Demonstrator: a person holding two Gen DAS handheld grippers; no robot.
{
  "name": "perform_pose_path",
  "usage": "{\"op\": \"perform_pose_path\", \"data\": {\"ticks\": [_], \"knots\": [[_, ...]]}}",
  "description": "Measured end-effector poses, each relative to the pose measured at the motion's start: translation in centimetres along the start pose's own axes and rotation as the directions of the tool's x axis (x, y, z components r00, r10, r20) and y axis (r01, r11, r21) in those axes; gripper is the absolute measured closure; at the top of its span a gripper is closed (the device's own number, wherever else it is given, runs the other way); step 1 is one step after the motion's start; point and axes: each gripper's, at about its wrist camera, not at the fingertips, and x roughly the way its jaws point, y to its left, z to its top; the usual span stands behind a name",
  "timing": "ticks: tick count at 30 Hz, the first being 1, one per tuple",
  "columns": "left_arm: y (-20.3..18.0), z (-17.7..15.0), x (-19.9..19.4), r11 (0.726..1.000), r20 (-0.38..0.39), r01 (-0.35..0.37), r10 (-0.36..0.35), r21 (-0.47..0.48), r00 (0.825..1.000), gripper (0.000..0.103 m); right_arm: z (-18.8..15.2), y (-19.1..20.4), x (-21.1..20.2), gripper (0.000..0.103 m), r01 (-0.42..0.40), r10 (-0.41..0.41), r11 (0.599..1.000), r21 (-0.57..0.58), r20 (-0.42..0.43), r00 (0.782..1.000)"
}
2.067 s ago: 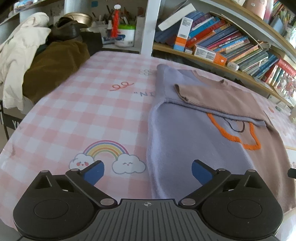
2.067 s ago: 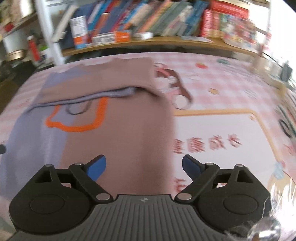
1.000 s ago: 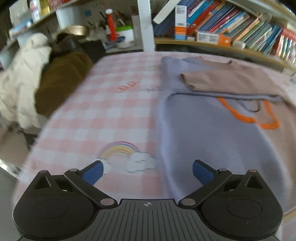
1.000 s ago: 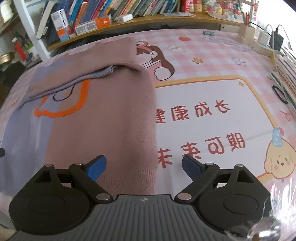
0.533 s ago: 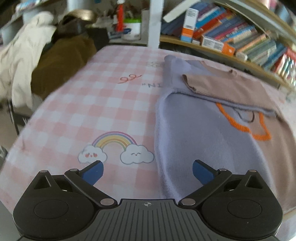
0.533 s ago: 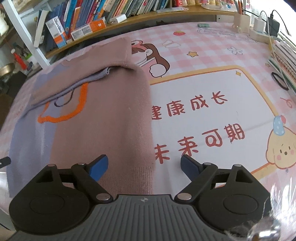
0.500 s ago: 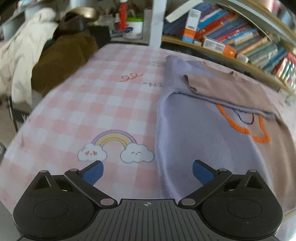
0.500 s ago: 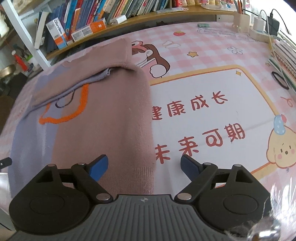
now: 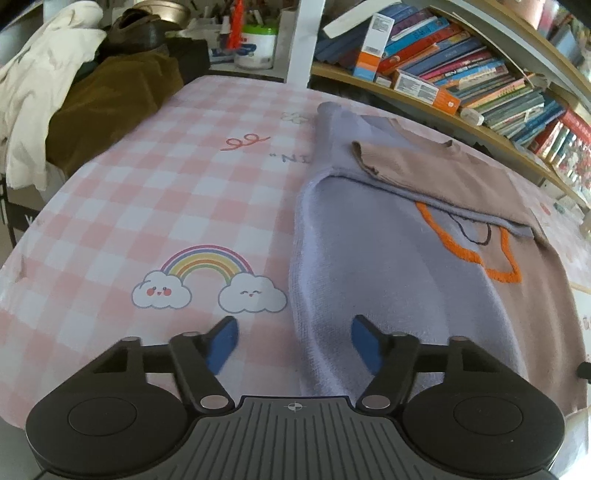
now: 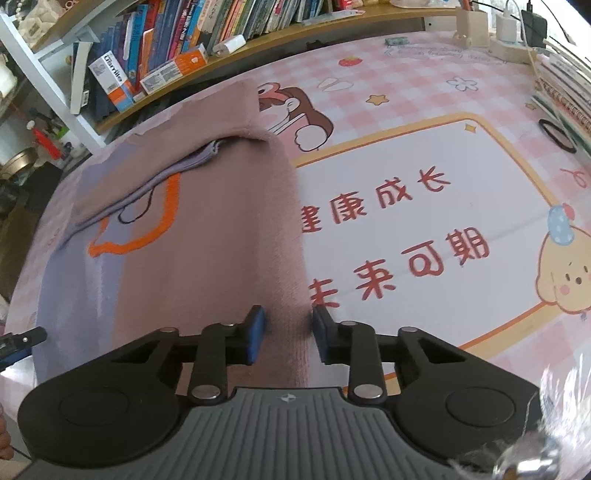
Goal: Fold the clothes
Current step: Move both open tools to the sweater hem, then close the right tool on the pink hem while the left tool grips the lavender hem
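1. Left gripper (image 9: 293,341) low over the near table edge, jaws half spread and closing; lilac hem of the sweater (image 9: 388,266) between the blue pads (image 9: 221,345), pads not yet pressing on it.
2. Right gripper (image 10: 287,336) at the near brown corner of the sweater (image 10: 207,251), jaws narrow and closing; ribbed hem between the pads (image 10: 255,334); whether they had already pinched it, cannot tell.
3. Seen at the far left edge of the right view: a dark tip of the left gripper (image 10: 22,341), just beside the lilac side.
4. Lay flat on the tablecloth (image 9: 155,192), hem towards the grippers: sweater, half lilac, half brown; orange outline (image 9: 476,251) across the middle.
5. Folded across the chest, beyond the outline: sleeves (image 9: 424,177), brown over lilac, the lilac cuff (image 10: 207,155) peeping out at the brown side.
6. Printed on the pink check cloth: rainbow (image 9: 208,284) with two clouds, just left of the lilac hem; white panel with red characters (image 10: 399,236) touching the brown side; a yellow puppy (image 10: 565,273) further right.
7. Beyond the far table edge: shelves of books (image 9: 461,77); a tub (image 9: 256,46) and a red bottle (image 9: 236,26) left of a white post (image 9: 301,37).
8. Heaped at the far left, off the table: brown and white coats (image 9: 92,88).
9. Far right: a white power strip (image 10: 509,40) with plugs.
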Motion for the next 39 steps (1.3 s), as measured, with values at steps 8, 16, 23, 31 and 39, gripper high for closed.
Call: {"op": "perform_pose_path", "data": {"ticks": [8,16,23,31,39], "knots": [[-0.7,-0.1,-0.5,0.999,0.003,0.054,-0.054,0.01,0.999,0.086,-0.1,0.4,-0.1,0.091,-0.035,0.035,0.999,-0.012,-0.002,0.999],[-1.4,-0.2,-0.6,0.997,0.005,0.081,-0.081,0.018,0.997,0.085,0.0,0.9,-0.4,0.091,-0.113,0.114,0.994,-0.009,0.012,0.993],[-0.5,-1.0,-0.6,0.996,-0.046,0.09,-0.091,-0.029,0.995,0.083,0.2,-0.8,0.7,0.086,-0.116,0.118,0.988,0.105,-0.011,0.993],[-0.8,-1.7,-1.0,0.993,-0.054,0.119,-0.12,-0.02,0.991,0.076,1.5,-1.1,2.0,0.081,-0.164,0.164,0.975,0.15,0.01,0.986],[-0.3,-1.8,-1.5,0.993,-0.011,0.116,-0.116,-0.02,0.993,0.097,0.9,-0.8,0.2,0.091,-0.18,0.176,0.979,0.097,0.048,0.983]]}}
